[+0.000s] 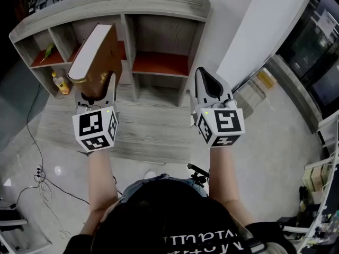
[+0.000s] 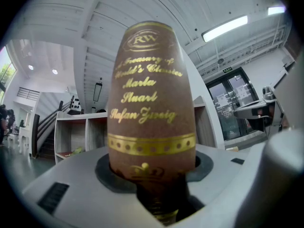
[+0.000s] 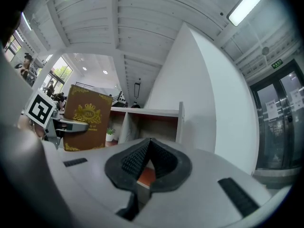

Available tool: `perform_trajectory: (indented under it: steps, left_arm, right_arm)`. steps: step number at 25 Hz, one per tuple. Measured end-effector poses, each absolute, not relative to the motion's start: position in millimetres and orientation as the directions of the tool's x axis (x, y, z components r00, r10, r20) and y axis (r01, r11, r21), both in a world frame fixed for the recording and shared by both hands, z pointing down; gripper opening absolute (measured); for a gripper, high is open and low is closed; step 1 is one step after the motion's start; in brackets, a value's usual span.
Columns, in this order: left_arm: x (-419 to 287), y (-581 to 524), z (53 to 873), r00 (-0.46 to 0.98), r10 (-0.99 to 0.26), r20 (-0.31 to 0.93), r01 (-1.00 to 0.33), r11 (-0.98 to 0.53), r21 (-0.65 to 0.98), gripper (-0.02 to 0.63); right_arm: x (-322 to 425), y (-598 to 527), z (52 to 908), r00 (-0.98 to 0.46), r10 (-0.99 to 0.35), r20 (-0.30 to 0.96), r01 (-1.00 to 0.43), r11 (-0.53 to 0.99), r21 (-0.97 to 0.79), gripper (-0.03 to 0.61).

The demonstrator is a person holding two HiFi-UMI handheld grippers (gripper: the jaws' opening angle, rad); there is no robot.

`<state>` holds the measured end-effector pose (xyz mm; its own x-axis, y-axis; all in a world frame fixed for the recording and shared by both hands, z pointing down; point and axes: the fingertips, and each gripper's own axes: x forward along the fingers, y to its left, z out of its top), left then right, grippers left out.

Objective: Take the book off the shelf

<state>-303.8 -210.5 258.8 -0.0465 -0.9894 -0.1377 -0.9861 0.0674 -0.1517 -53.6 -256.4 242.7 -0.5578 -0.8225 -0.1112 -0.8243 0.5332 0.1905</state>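
Holding the book (image 1: 98,52) upright, the left gripper (image 1: 95,91) is clamping its fingers (image 1: 112,86) on the lower end of the spine. In the left gripper view the gold-lettered spine is facing straight back, wedged between the pads. A grip low on the spine is probably keeping the covers shut and the weight stacked above the hand.

The book is standing in the air just in front of the shelf (image 1: 159,7), before the left-middle compartments and apparently clear of the openings. No board seems to be bearing it, so the gripper is carrying the full weight. The white page edge is pointing up and away from the person.

The right gripper (image 1: 211,86) is hovering well apart to the right, before the empty right-hand compartment. Its fingers are pressed together at the tips with nothing between them. It appears to be waiting as a spare.

A yellow bottle (image 1: 62,83) is sitting low in the shelf's left end, near the book's path.
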Motion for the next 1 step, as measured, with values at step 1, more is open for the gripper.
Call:
perform_trajectory:
  steps: [1]
  left_arm:
    - [-303.6,-210.7,259.0,-0.046,-0.989,-0.138,-0.986,0.067,-0.151,0.233]
  right_arm:
    - [-53.4,-256.5,242.5,-0.557,-0.823,-0.111,-0.825,0.532,0.191,0.012]
